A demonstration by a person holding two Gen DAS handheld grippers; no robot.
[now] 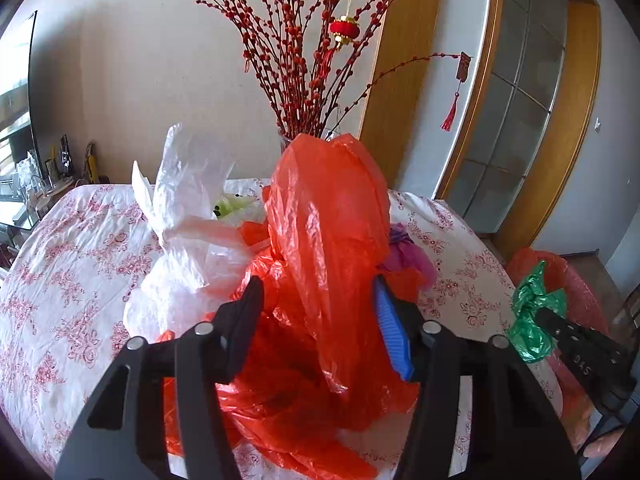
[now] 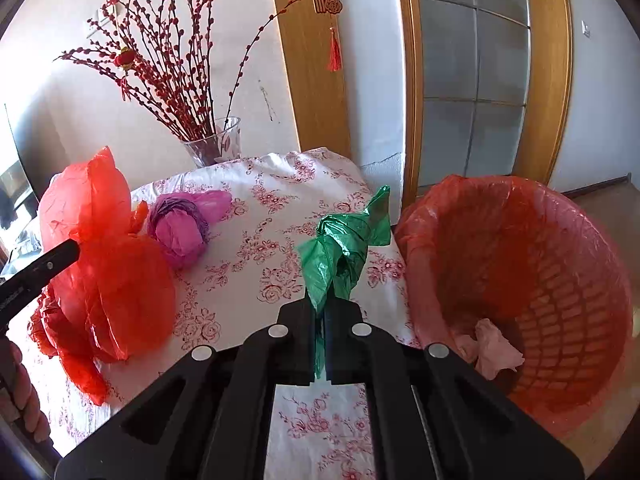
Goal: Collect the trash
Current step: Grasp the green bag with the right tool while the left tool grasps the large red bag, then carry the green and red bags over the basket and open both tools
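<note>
Right wrist view: a green plastic bag [image 2: 344, 248] is clamped in the right gripper [image 2: 319, 344] beside the lined trash basket [image 2: 560, 240], while the left gripper [image 1: 320, 320] straddles a red plastic bag [image 1: 328, 232] on the table [image 1: 60, 260].

The right jaws are clenched on the green bag's lower tail, the rest standing up above the fingertips, over the table edge just left of the basket, where one crumpled pale scrap [image 2: 492, 348] already lies. The left jaws stand partly apart with the red bag between them; whether the pads press on the film cannot be told. A white bag [image 1: 188, 240] and a pink bundle [image 2: 180, 232] rest nearby. For a clean drop, the green bag is best carried over the basket mouth before release, clear of the rim. The red bag is best pinched at a gathered fold, since loose film is likely to slip.
</note>
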